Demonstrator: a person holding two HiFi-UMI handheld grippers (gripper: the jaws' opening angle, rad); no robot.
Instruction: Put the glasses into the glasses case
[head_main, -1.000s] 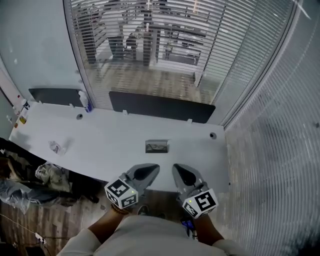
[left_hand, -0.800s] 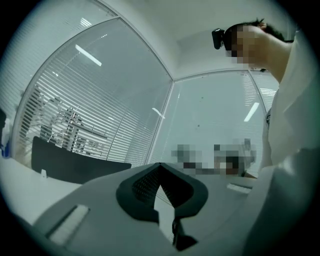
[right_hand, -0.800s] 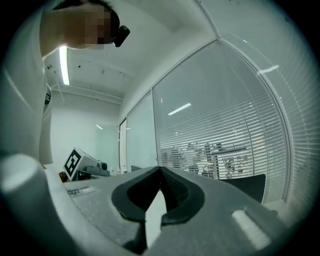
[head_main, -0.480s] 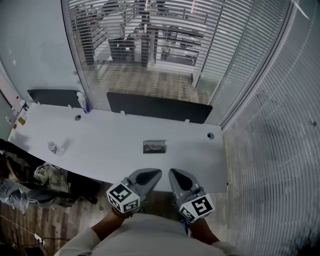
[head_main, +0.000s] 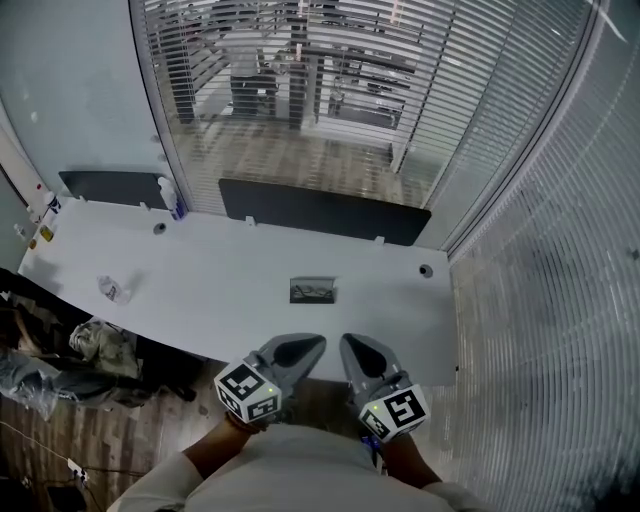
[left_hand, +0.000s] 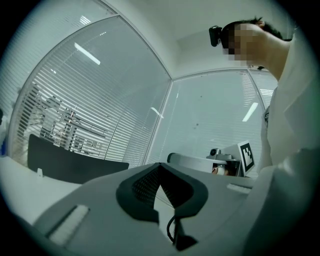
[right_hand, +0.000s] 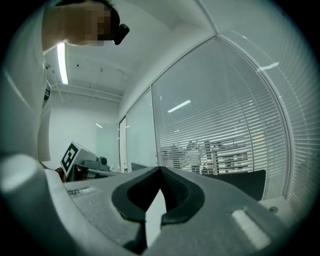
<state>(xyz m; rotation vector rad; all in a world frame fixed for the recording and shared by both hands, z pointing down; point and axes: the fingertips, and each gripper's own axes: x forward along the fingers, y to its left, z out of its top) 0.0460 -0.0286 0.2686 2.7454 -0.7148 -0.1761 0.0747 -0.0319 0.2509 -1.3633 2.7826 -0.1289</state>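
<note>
A small grey rectangular object (head_main: 313, 291) lies in the middle of the white table (head_main: 220, 290); it is too small to tell whether it is the case or the glasses. My left gripper (head_main: 310, 343) and right gripper (head_main: 350, 342) hover side by side at the table's near edge, short of that object, pointing level toward the window. Both are shut with nothing between the jaws. In the left gripper view the left gripper's (left_hand: 160, 165) tips meet. The right gripper's (right_hand: 161, 169) tips also meet in its own view.
Dark partition panels (head_main: 320, 212) line the table's far edge before a glass wall with blinds. A bottle (head_main: 168, 195) stands at the back left. A crumpled bit (head_main: 108, 290) lies on the left. A chair with clothes (head_main: 95, 345) sits below the table's left edge.
Only the head view has shifted a little. Both grippers stay at the near edge, shut as before.
</note>
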